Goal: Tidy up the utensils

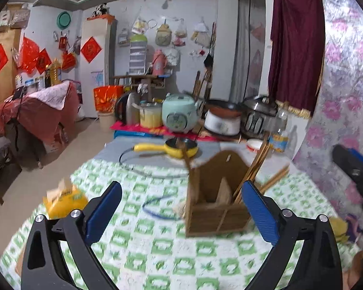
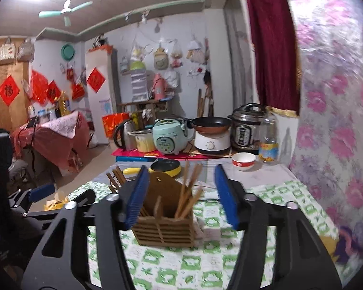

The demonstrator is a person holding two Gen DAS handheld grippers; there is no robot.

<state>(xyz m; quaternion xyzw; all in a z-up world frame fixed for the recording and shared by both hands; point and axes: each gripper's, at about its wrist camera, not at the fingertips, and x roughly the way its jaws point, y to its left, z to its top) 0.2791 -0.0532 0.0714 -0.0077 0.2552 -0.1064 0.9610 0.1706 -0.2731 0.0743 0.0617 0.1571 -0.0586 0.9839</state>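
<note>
Motion blur in left wrist view: wooden utensil holder (image 1: 215,200) soft-edged, contents of its left compartments unreadable. Chopsticks (image 2: 188,193) upright in right compartment of holder, more sticks (image 2: 116,177) poking out behind left pad, lower ends hidden. Left gripper (image 1: 181,207) spread wide, empty, holder just beyond its right pad. Right gripper (image 2: 181,198) open, straddling holder, pads apparently not touching. Holder on green-checked tablecloth (image 2: 181,265). Behind: yellow pan (image 2: 165,166), bowl (image 2: 243,161), rice cooker (image 2: 168,136), floral wall covering (image 2: 338,120).
</note>
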